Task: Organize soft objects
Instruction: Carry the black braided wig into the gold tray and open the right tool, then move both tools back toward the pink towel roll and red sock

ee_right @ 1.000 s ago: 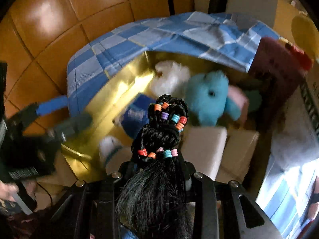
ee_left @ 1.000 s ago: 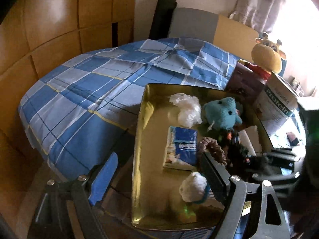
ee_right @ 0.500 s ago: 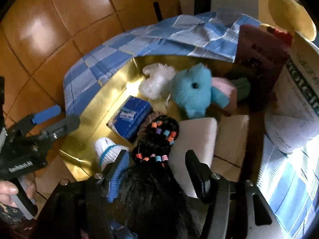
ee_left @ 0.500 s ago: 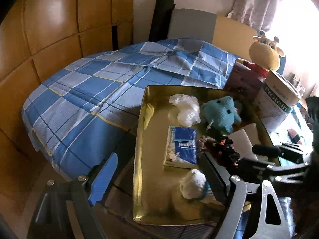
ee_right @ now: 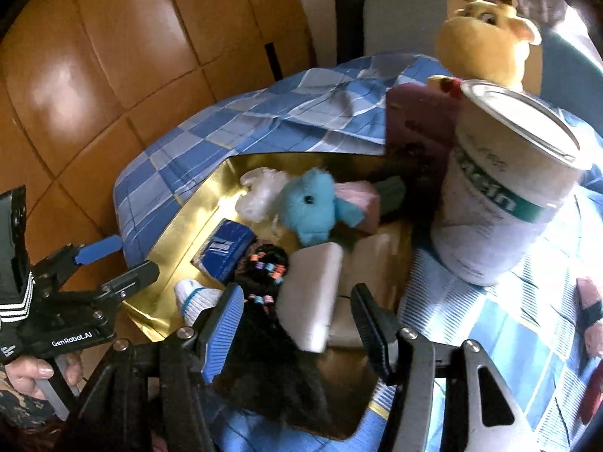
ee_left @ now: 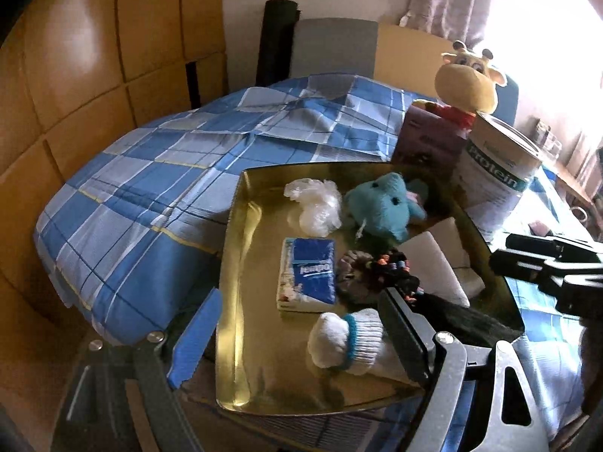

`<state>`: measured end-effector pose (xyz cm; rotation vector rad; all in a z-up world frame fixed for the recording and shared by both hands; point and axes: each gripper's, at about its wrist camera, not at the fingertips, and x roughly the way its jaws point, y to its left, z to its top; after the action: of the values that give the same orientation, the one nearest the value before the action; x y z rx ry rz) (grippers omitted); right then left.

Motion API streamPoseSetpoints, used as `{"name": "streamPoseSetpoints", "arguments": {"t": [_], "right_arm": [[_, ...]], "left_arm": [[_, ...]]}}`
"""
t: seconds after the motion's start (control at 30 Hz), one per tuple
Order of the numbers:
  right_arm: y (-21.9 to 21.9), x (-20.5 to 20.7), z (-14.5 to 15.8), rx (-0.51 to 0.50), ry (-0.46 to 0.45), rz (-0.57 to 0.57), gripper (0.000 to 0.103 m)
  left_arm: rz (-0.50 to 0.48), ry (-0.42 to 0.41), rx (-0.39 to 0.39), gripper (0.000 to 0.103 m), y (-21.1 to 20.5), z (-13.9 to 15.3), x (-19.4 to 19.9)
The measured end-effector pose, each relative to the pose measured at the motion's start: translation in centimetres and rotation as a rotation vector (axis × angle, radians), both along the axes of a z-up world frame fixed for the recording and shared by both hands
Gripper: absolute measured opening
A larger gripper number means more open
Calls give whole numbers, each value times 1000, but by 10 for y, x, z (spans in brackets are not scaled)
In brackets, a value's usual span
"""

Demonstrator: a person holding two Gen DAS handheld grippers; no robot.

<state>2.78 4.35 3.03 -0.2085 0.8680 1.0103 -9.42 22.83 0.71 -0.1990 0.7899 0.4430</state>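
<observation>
Hairpiece (ee_right: 264, 293), black w/ coloured beads, lying in gold tray (ee_left: 241, 301), right gripper (ee_right: 297, 324) spread, left gripper (ee_left: 297, 339) spread.

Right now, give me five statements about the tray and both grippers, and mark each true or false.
1. The right gripper is clamped on the black hairpiece. False: its jaws stand open and the hairpiece lies in the gold tray.
2. The blue plush lies in the tray. True.
3. The tissue pack stands on the protein can. False: it lies flat in the tray.
4. The left gripper is open. True.
5. The white sock lies on the bedspread. False: it is in the tray.
</observation>
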Motion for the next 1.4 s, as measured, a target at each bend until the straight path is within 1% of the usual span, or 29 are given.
{"name": "streamPoseSetpoints", "arguments": {"t": [0.2,0.47,0.8,0.97,1.07,1.13,1.17,1.27,1.3,1.4], "right_arm": [[-32,12,2,25,1,-77,60],[-84,33,1,44,3,-212,60],[-169,64,4,43,-28,-434,60],[-223,83,2,43,-39,-599,60],[-259,95,-2,50,-44,-717,60],[-288,102,-9,55,-43,-819,60],[-296,104,-11,60,-38,-848,60],[-334,110,-25,100,5,-991,60],[-348,113,-31,114,56,-1057,60],[-382,112,-37,209,127,-1176,60]], "left_arm": [[-39,5,12,85,-14,1,4],[-92,15,27,85,-32,2,11],[-153,29,45,85,-56,2,20],[-197,28,59,85,-70,6,26],[-229,28,65,85,-81,8,31],[-254,28,70,85,-90,11,36],[-267,27,73,85,-95,12,38],[-304,28,76,85,-110,14,46],[-327,27,66,85,-118,14,50],[-377,30,41,85,-134,14,59]]}}
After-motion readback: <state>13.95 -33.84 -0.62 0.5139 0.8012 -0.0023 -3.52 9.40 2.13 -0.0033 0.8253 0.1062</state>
